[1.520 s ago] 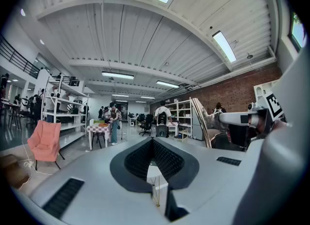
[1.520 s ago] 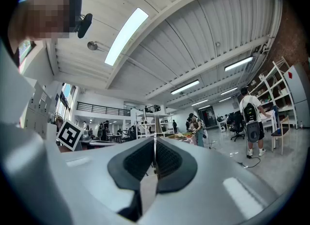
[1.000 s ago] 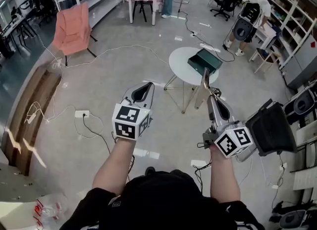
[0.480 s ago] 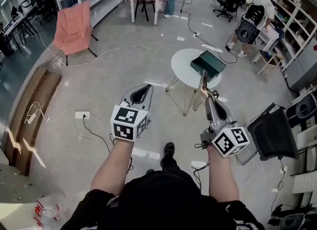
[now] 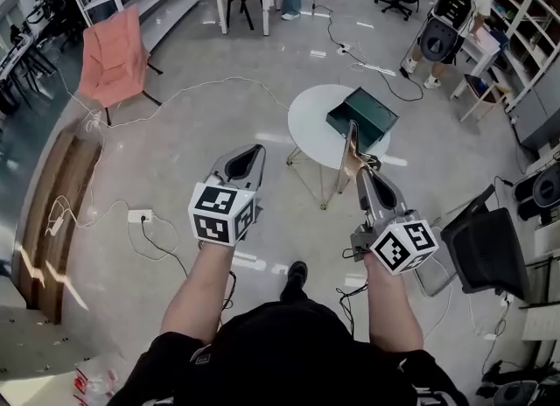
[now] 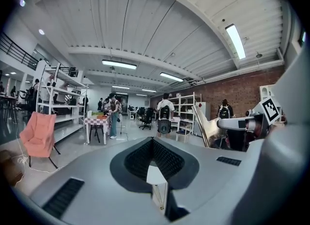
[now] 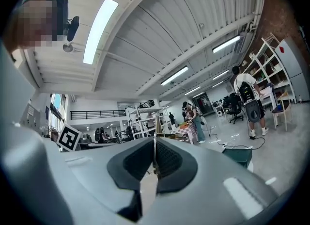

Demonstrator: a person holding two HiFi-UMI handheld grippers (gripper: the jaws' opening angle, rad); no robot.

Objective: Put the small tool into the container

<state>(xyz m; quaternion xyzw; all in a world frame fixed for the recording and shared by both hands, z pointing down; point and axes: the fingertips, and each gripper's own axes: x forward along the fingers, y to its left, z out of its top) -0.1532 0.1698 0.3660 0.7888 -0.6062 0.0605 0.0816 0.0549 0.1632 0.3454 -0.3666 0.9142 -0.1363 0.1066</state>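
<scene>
From above, the head view shows the right tool [image 5: 358, 166] clamped on a thin metal blade [image 5: 352, 143], which sticks forward from its tips, well above the floor and short of the green container [image 5: 361, 118]. That container sits on the round white surface [image 5: 308, 114] ahead of the person, and the blade does not touch it. The right gripper view meets the same blade [image 7: 155, 153] edge-on, as a bare sliver pinched between the dark pads of its tool [image 7: 154, 140], with the jaws nearly together on it. Here the container [image 7: 237, 156] lies low at the right, seen from the side rather than from the top. The blade's flat, shiny face shows only in the left gripper view [image 6: 206, 126], where the right tool [image 6: 220, 124] is seen side-on with its marker cube. The left tool [image 5: 256, 149] is held level beside the right one, well apart from it. Its own view shows its jaws [image 6: 153, 140] drawn together at the tips with nothing between them. The head view alone gives the white cables [image 5: 188, 91] trailing over the floor, the power strip [image 5: 140, 215] and the black office chair [image 5: 486, 251] at the right. The pink chair [image 5: 112, 56] shows from above there and at floor level in the left gripper view [image 6: 39, 134]. A person with a backpack [image 5: 448, 6] stands by the shelves beyond the surface, back turned in both gripper views [image 7: 249, 95]
</scene>
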